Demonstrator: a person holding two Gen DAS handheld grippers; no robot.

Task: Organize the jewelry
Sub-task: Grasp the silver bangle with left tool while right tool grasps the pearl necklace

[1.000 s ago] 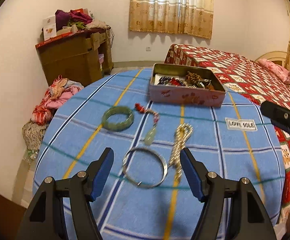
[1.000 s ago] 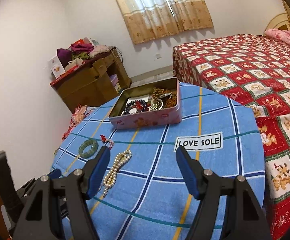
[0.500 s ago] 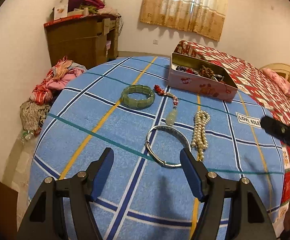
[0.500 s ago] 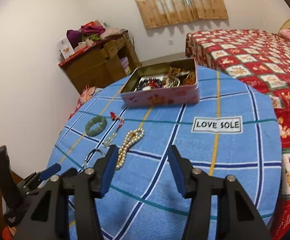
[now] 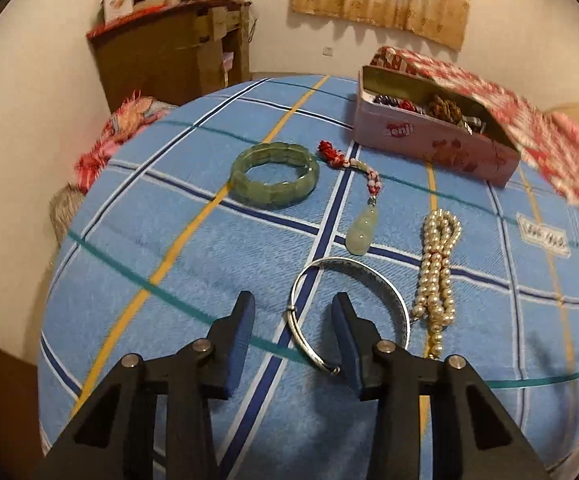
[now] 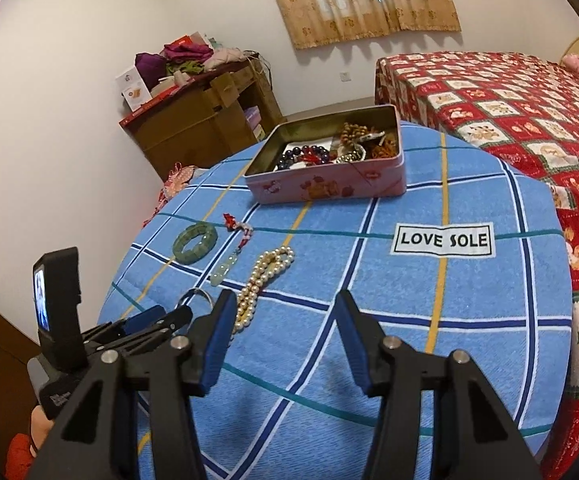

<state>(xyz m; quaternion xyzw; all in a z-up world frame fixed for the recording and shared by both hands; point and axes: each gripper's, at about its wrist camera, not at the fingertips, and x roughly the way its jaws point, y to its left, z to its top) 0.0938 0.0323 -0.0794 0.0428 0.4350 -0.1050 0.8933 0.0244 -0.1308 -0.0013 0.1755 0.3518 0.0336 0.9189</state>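
Note:
A silver bangle lies on the blue checked cloth. My left gripper is open, its jaws straddling the bangle's left rim. Beyond lie a green jade bracelet, a jade pendant on a red cord and a pearl necklace. A pink tin holding jewelry stands at the back right. In the right wrist view my right gripper is open and empty above the cloth, with the pearls, bracelet and tin ahead and the left gripper at lower left.
A brown cabinet piled with clothes stands by the far wall. A bed with a red patterned cover is to the right of the round table. Clothes lie on the floor at the left.
My left gripper has moved forward and down onto the silver bangle and its jaws have narrowed. My right gripper has shifted slightly and stays open.

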